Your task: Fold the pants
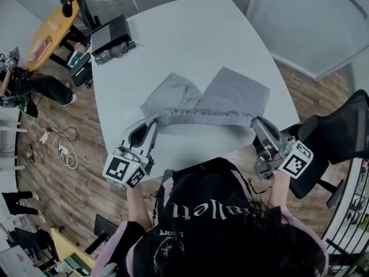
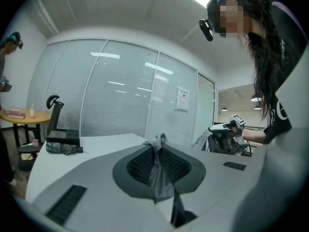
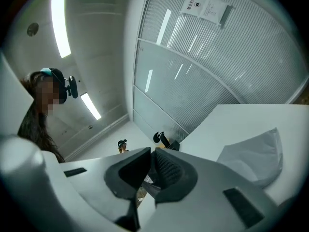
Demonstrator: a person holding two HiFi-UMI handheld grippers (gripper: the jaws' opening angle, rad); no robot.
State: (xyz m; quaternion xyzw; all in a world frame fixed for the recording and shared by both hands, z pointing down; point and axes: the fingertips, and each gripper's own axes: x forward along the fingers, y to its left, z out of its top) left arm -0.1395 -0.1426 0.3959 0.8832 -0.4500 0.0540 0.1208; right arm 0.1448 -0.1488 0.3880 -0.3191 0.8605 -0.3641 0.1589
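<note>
Grey cloth of the pants [image 2: 157,175] is clamped between the ribbed pads of the left gripper [image 2: 157,140], with a crumpled tuft poking out above the tips. The right gripper [image 3: 150,154] has its jaws clenched too, and only a thin dark sliver of cloth shows between them. In the head view the two grippers hold opposite ends of the waistband. It runs between them as a straight gathered strip by the near edge of the white table [image 1: 190,33]. The rest of the pants lies beyond on the table, with both legs spread away from the person. The left leg is rumpled and the right one lies flat. At the table's far left corner rest a black box [image 1: 109,32] and a dark bundle [image 1: 113,52]. A black office chair [image 1: 340,134] stands to the right on the wood floor [image 1: 75,183].
</note>
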